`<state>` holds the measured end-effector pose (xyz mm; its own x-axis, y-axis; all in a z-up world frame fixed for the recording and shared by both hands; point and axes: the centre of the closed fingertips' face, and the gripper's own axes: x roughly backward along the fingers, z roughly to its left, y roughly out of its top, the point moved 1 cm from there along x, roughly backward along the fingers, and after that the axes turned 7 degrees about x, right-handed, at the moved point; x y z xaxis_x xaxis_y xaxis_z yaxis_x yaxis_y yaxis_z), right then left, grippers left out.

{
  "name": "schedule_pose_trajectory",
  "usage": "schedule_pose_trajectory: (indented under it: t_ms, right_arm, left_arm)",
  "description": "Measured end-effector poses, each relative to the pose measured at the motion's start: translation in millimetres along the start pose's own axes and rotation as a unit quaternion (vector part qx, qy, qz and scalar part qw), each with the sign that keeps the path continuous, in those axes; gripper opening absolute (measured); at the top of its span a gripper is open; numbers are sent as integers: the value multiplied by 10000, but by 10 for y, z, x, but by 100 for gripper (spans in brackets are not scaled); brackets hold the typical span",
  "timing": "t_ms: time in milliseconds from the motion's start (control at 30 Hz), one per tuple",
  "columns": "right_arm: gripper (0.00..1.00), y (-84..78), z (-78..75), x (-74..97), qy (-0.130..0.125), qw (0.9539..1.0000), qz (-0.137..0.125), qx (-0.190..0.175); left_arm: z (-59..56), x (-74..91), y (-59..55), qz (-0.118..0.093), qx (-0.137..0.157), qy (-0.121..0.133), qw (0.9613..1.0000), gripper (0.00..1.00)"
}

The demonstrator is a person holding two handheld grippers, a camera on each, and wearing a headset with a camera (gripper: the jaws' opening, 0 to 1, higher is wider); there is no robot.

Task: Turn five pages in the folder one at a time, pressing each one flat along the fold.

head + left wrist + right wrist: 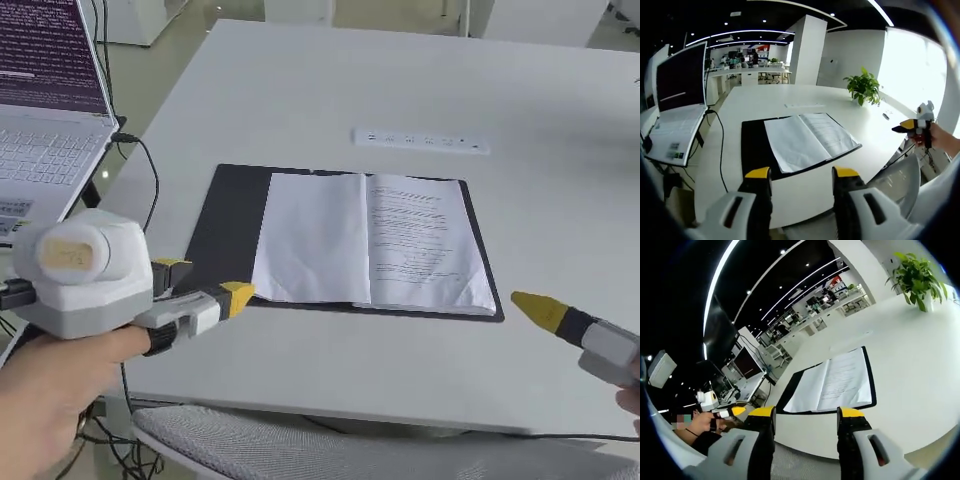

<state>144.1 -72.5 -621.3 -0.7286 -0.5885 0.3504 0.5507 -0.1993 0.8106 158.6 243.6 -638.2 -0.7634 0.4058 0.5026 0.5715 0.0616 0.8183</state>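
A black folder (pixel 228 225) lies open on the white table (pixel 330 90), with a blank white page (pixel 312 235) on the left of the fold and a printed page (pixel 420 240) on the right. The same folder (pixel 755 150) lies ahead in the left gripper view, and the folder (pixel 837 382) lies ahead in the right gripper view. My left gripper (pixel 205 285) hovers open near the folder's front left corner, holding nothing. My right gripper (pixel 540 308) hangs off the front right corner, apart from the pages, and its own view shows my right gripper (pixel 805 414) open and empty.
An open laptop (pixel 45 120) stands at the far left with a black cable (pixel 150 170) trailing along the table edge. A white power strip (pixel 420 141) lies behind the folder. A grey chair back (pixel 300 445) sits below the table's front edge. A potted plant (pixel 863 87) stands far back.
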Motion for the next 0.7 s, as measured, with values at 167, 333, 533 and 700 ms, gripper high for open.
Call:
schedule_pose_trajectory:
  t_ms: [167, 333, 533, 700]
  right_arm:
    - [47, 35, 3, 60, -96, 9996, 15, 274]
    - [49, 116, -7, 87, -133, 9992, -111, 361]
    - [48, 124, -73, 69, -193, 9989, -103, 415]
    - [47, 95, -150, 31, -223, 9988, -70, 423]
  left_arm:
    - [6, 111, 8, 26, -96, 64, 9999, 47]
    - [-14, 198, 91, -43, -234, 85, 9997, 47]
    - [-37, 138, 114, -16, -349, 74, 9994, 47]
    - [-56, -9, 40, 134, -573, 118, 9982, 47]
